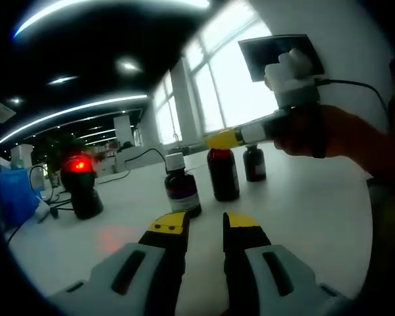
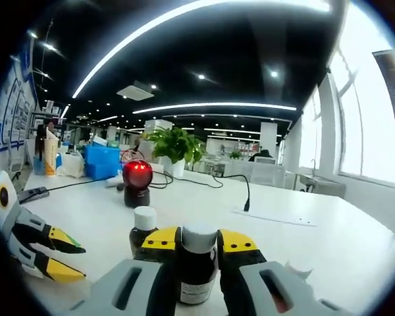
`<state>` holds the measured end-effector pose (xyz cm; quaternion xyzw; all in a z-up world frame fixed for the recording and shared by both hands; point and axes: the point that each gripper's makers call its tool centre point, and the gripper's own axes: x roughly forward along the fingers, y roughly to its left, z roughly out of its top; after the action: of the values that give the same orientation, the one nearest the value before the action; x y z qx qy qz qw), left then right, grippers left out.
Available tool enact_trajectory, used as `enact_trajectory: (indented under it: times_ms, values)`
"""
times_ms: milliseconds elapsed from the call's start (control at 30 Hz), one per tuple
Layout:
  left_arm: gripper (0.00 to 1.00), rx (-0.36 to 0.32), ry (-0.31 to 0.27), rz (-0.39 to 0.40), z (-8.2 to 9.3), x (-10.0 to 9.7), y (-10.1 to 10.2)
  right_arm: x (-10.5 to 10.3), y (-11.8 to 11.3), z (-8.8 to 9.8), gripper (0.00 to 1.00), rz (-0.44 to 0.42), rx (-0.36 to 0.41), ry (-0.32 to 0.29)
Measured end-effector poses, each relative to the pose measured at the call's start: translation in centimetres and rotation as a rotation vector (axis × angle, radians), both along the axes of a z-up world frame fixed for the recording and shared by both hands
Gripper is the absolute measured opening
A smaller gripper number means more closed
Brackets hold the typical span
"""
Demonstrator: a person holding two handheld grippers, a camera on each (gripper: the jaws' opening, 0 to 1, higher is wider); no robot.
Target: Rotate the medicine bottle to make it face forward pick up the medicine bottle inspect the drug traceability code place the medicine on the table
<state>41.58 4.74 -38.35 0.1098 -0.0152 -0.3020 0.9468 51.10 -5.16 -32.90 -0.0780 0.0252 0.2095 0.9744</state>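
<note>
Three dark brown medicine bottles stand in a row on the white table (image 1: 303, 217). The nearest bottle (image 1: 182, 189) has a white cap, and the farthest bottle (image 1: 254, 162) is small. My right gripper (image 2: 197, 242) is shut on the middle bottle (image 2: 197, 266), which has a grey cap; both jaws press its sides. In the left gripper view that middle bottle (image 1: 222, 174) still stands on the table, with the right gripper (image 1: 225, 139) at its cap. My left gripper (image 1: 205, 224) hovers open in front of the row with nothing between its jaws. The left gripper (image 2: 43, 253) also appears at the left edge.
A black scanner (image 1: 80, 187) with a red light stands on the table to the left, with cables (image 1: 43, 207) beside it. The scanner (image 2: 137, 182) also shows behind the bottles. A blue box (image 2: 102, 161), a plant (image 2: 174, 145) and a paper sheet (image 2: 273, 217) lie further back.
</note>
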Motion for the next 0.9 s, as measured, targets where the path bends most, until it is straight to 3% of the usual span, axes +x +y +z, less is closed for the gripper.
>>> enact_trajectory:
  times_ms: [367, 500, 900]
  values:
    - [0.14, -0.002, 0.001, -0.001, 0.0, 0.0, 0.0, 0.1, -0.3, 1.7, 0.22, 0.071, 0.059, -0.01]
    - [0.14, -0.001, 0.0, -0.002, 0.0, 0.1, 0.0, 0.3, -0.4, 2.2, 0.22, 0.132, 0.138, 0.019]
    - [0.13, 0.003, -0.001, 0.0, 0.0, 0.0, 0.0, 0.6, 0.0, 1.6, 0.21, 0.257, 0.127, 0.038]
